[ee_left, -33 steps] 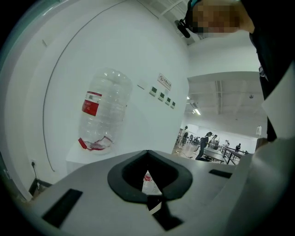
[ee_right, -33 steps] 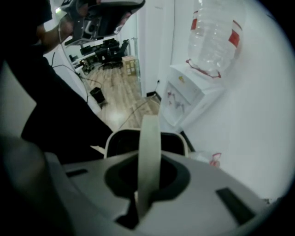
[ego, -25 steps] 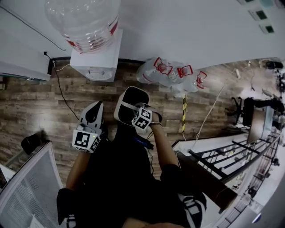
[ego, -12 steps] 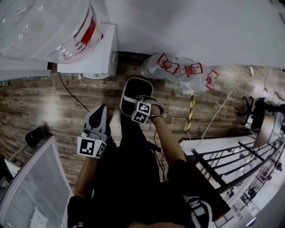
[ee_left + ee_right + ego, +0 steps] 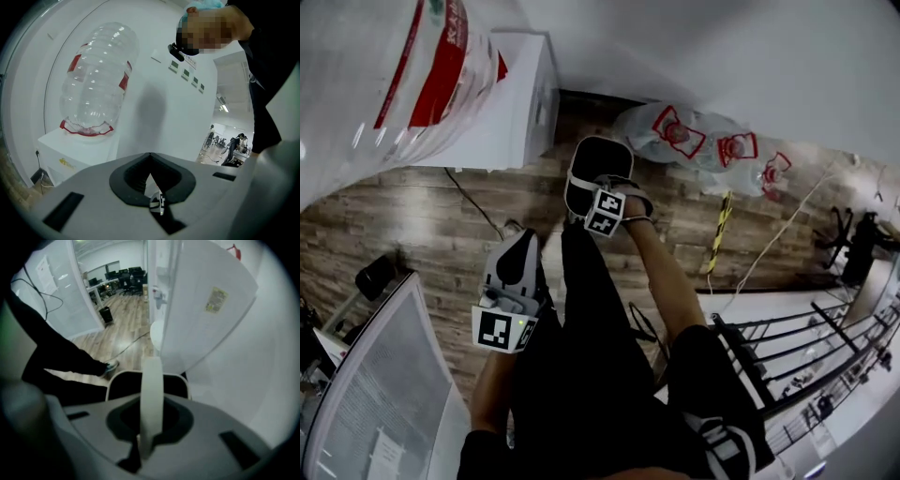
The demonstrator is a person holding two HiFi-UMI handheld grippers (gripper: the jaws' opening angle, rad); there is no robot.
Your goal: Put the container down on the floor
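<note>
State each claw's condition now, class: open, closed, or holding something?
Left claw: closed, empty.
Right claw: closed on the handle of the container.

Right gripper (image 5: pixel 143 448) clamps the container's (image 5: pixel 124 385) white handle (image 5: pixel 152 390).

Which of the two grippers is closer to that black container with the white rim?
Right. The right gripper is shut on the white handle of the container, holding it from above. The left gripper hangs apart from it, lower left in the head view, shut and empty.
</note>
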